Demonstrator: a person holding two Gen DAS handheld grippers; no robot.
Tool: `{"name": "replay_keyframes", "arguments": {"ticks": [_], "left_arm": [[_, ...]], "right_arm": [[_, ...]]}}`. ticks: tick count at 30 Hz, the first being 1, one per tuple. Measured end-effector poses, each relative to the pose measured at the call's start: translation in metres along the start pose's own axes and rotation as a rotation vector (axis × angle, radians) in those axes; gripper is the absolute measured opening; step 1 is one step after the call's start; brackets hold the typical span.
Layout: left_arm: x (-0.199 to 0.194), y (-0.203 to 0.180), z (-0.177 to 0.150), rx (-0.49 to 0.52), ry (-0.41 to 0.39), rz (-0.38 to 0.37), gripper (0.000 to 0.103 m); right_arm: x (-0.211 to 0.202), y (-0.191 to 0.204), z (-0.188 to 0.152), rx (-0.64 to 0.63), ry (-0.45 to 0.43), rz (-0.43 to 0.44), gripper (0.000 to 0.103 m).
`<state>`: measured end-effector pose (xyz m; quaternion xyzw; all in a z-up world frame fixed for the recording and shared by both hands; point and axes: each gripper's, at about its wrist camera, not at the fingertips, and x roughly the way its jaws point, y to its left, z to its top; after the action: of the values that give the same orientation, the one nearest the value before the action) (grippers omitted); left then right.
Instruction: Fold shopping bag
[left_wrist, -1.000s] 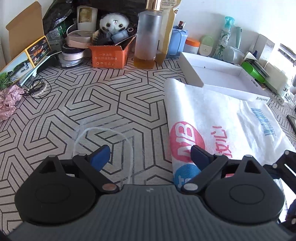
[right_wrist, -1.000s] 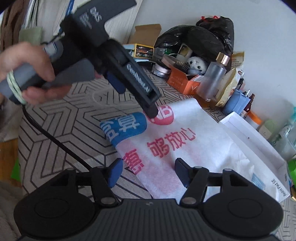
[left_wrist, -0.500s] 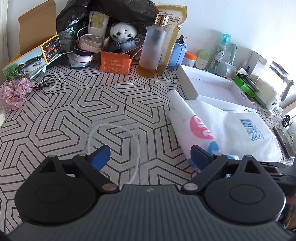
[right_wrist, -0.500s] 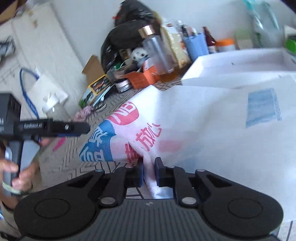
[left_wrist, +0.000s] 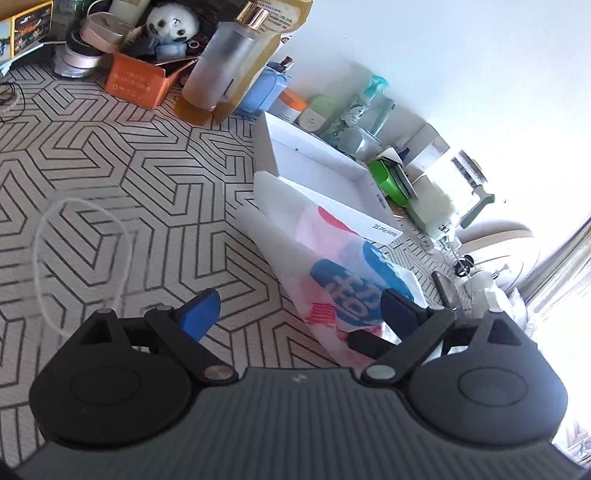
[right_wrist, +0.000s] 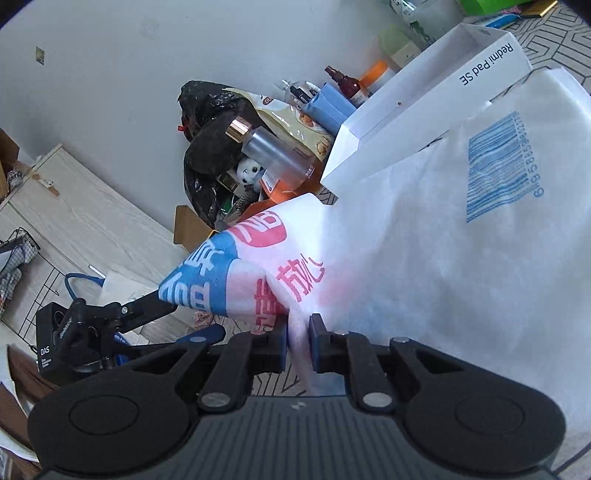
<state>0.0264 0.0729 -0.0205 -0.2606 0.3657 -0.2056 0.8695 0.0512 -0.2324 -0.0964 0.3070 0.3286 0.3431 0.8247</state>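
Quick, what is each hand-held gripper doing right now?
Left hand-held gripper: open, holding nothing.
Right hand-held gripper: closed on a pinch of the shopping bag.

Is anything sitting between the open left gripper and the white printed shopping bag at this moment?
Nothing visible does. The left gripper is open over bare patterned tabletop, and the white printed shopping bag lies just ahead to its right. The right gripper is shut on the bag's edge, lifting it.
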Motion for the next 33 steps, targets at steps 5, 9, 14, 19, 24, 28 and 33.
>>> {"name": "replay_keyframes", "arguments": {"ticks": [5, 9, 14, 19, 24, 28, 33], "left_arm": [[-0.004, -0.011, -0.001, -0.026, -0.022, -0.056, 0.095], [0.008, -0.01, -0.002, -0.032, 0.032, -0.007, 0.101], [0.03, -0.004, -0.006, -0.061, 0.029, -0.005, 0.085], [0.036, -0.003, -0.007, 0.004, 0.017, 0.148, 0.043], [0.034, 0.001, -0.006, 0.026, -0.004, 0.146, 0.043], [0.03, -0.011, -0.008, 0.094, -0.04, 0.111, 0.043], [0.02, -0.032, -0.011, 0.209, -0.092, 0.036, 0.043]], "right_arm": [[0.008, 0.02, -0.006, -0.086, -0.025, -0.059, 0.013], [0.01, 0.035, -0.017, -0.157, -0.02, -0.073, 0.013], [0.014, 0.05, -0.028, -0.236, -0.004, -0.069, 0.013], [-0.006, 0.06, -0.028, -0.298, 0.031, -0.043, 0.041], [-0.053, 0.067, -0.028, -0.436, -0.03, -0.228, 0.017], [-0.051, 0.06, -0.029, -0.502, -0.001, -0.375, 0.016], [-0.034, 0.042, -0.04, -0.494, 0.038, -0.391, 0.016]]}}
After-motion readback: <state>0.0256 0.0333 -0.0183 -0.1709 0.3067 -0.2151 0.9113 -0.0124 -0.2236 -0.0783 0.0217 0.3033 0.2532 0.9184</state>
